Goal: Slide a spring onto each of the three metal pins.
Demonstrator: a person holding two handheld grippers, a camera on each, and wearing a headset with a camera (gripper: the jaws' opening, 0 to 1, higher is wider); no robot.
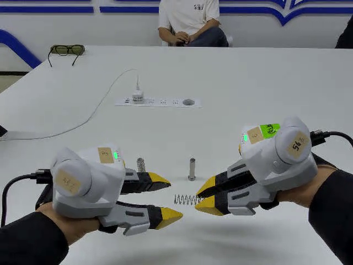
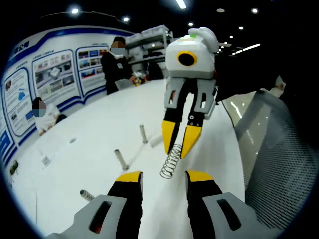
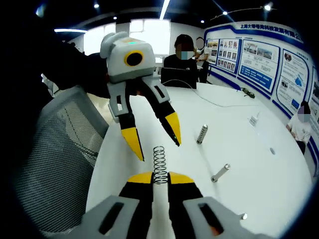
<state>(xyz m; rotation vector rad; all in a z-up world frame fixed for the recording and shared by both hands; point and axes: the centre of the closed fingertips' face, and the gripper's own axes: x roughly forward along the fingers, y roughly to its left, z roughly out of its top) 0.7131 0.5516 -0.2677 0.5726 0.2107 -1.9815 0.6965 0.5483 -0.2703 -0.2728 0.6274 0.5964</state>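
Note:
My right gripper (image 1: 203, 196) is shut on one end of a loose spring (image 1: 186, 199), which sticks out level to the left just above the white table (image 1: 248, 99). My left gripper (image 1: 168, 197) stands open, its yellow tips either side of the spring's free end without touching it. In the right gripper view the spring (image 3: 159, 162) rises from my shut jaws toward the open left gripper (image 3: 157, 142). One pin (image 1: 140, 164) carries a spring. A bare pin (image 1: 192, 168) stands just behind the held spring. A third pin (image 2: 143, 134) stands farther off.
A white power strip (image 1: 160, 102) with a small white plug (image 1: 137, 96) and a thin cable lies mid-table. Dark glasses (image 1: 67, 49) rest at the far left corner. A person (image 1: 190, 22) sits at the far edge. A mesh chair (image 3: 60, 164) stands behind the near edge.

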